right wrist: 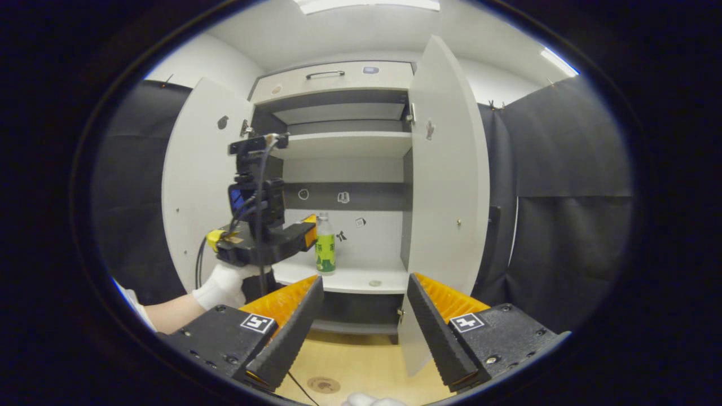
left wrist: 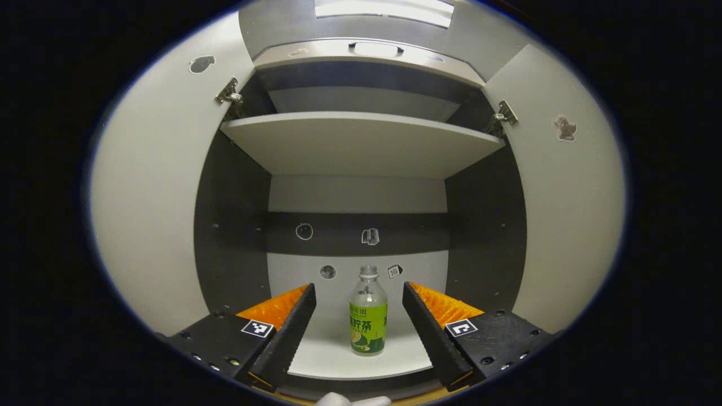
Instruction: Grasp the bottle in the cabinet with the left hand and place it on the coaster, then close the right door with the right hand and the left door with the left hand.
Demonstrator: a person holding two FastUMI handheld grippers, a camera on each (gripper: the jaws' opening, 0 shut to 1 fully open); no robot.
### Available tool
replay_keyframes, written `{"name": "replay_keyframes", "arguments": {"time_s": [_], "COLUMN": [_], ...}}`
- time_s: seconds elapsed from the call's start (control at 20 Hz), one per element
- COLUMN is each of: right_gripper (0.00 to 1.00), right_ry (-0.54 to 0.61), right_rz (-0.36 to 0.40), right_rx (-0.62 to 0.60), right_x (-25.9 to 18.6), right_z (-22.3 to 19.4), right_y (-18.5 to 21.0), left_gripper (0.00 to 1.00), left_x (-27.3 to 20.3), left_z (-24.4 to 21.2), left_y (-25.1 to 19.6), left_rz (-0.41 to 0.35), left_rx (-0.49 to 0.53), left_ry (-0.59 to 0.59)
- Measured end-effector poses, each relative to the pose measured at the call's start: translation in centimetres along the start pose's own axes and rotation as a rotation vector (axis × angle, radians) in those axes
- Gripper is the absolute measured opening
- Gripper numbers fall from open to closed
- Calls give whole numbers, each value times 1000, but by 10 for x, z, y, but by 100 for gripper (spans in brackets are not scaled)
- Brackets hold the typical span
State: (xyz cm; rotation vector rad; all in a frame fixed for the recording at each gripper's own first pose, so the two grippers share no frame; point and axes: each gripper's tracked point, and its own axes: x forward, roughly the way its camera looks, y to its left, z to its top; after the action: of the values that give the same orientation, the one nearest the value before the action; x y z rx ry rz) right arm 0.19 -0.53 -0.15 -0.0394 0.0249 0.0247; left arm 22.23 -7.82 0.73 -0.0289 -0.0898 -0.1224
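A clear bottle [left wrist: 368, 313] with a green label stands upright on the cabinet's lower shelf [left wrist: 333, 361]. My left gripper [left wrist: 357, 290] is open, and the bottle is centred just ahead of its fingertips with a gap on each side. In the right gripper view a gloved hand [right wrist: 224, 286] holds the left gripper [right wrist: 309, 230] at the shelf front, close to the bottle [right wrist: 325, 245]. My right gripper [right wrist: 365, 282] is open and holds nothing, back from the cabinet. A round brown disc [right wrist: 323, 385], probably the coaster, lies on the wooden table below.
Both white doors stand wide open: the left door [right wrist: 197, 197] and the right door [right wrist: 445, 186]. An upper shelf [left wrist: 361, 141] spans the cabinet above the bottle. A small round mark [right wrist: 375, 283] is on the lower shelf. Black cloth hangs on either side.
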Motion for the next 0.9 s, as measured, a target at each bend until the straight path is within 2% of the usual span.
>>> {"name": "replay_keyframes", "arguments": {"time_s": [0.35, 0.75, 0.85, 0.9], "right_gripper": [98, 98, 98, 98], "right_ry": [76, 119, 113, 110], "right_rz": [-24, -13, -14, -16], "right_rx": [-18, -40, -36, -33], "right_x": [1, 7, 7, 6], "right_z": [0, -9, -8, -7], "right_y": [-4, -5, -6, -6], "left_gripper": [95, 94, 76, 76], "left_x": [66, 93, 89, 84], "left_z": [-69, -99, -93, -88], "left_y": [-2, -4, -5, -5], "left_rz": [22, 31, 35, 23], "left_rx": [-9, -3, -6, -20], "left_ry": [101, 149, 143, 136]}}
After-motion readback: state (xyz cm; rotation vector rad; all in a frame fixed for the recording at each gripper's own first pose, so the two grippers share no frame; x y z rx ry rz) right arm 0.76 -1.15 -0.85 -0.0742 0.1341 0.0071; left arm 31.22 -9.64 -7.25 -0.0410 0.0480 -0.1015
